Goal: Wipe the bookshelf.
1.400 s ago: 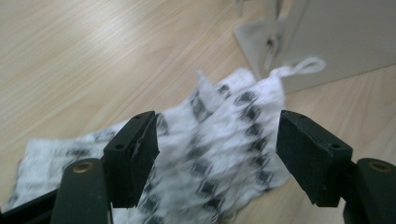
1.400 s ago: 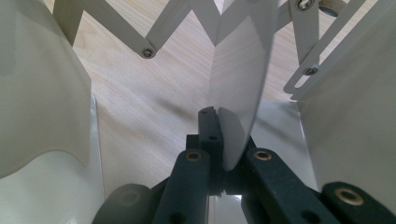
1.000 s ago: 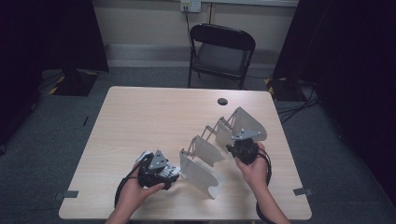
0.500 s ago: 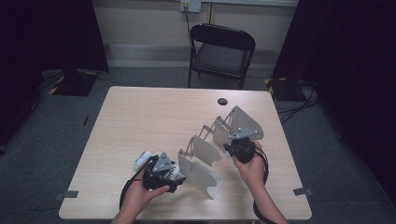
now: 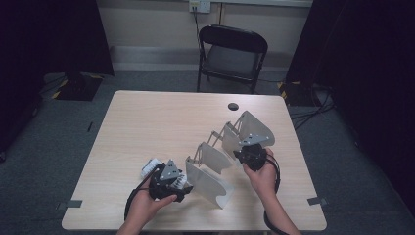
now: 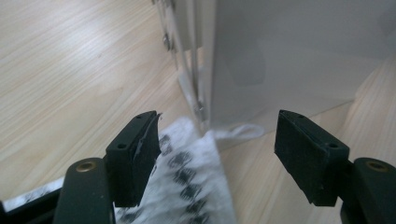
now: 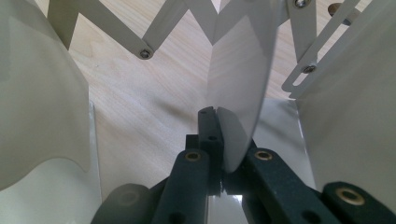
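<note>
White accordion rack, panels fanned

Pale wood-grain counter, smooth, with a soft sheen. Expanding file rack of light grey sheet metal: matt, smooth divider plates, thin flat scissor bars joined by small shiny rivets. One divider plate faintly glossy, mirroring the wood grain. White cloth with dark printed marks, soft, slightly fuzzy at its edge. Black matt jaws on the left gripper and right gripper, pads dull and rubbery, brass-coloured pins in the arms. Folding chair beyond the counter's far edge, black, seat dully shiny.
</note>
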{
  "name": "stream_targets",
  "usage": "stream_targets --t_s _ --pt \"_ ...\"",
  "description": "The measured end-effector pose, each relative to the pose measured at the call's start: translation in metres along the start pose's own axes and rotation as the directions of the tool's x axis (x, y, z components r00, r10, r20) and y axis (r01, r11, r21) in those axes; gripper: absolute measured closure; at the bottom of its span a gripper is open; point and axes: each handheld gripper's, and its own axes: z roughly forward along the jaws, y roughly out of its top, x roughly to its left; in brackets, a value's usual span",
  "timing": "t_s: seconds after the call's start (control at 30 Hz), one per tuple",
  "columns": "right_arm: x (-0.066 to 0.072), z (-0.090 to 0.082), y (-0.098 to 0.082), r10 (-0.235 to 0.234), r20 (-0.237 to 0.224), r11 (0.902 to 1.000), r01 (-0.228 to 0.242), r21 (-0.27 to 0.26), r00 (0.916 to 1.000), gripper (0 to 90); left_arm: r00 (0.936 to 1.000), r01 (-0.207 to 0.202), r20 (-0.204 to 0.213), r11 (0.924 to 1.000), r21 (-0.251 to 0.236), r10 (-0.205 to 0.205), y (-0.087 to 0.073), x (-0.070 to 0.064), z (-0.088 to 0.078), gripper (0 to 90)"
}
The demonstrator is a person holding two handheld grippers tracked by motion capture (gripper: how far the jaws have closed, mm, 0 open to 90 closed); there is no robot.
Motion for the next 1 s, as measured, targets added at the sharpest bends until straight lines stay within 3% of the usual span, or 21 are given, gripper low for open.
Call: stream_targets --t_s 0.23,0.5,0.63,0.83,1.0 --pt "0.000 0.000 0.000 -0.008 -0.001 1.0000 0.008 0.004 1.0000 88.3 0.9985 0.036 -0.041 0.9991 0.022 -0.035 -0.009 0.014 -0.004 31.2" --pt "-0.002 -0.001 -0.001 -0.010 -0.001 0.9999 0.010 0.003 0.9999 87.8 0.9968 0.031 -0.074 0.9992 0.023 -0.030 0.006 0.027 -0.004 31.2" --pt "-0.002 0.000 0.000 -0.016 -0.004 0.9999 0.016 -0.001 0.9999 88.0 0.9965 0.009 -0.083 0.9998 0.019 -0.007 0.012 0.027 -0.001 32.9" --pt "-0.002 0.002 0.001 -0.015 -0.010 0.9999 0.015 -0.002 0.9998 87.9 0.9969 0.037 -0.069 0.9993 -0.009 -0.038 0.010 0.027 0.000 34.5" --pt "-0.001 0.003 0.003 -0.025 -0.020 0.9997 0.025 0.001 0.9995 88.4 0.9977 0.018 -0.065 0.9998 0.000 -0.018 0.007 0.021 0.001 37.1"
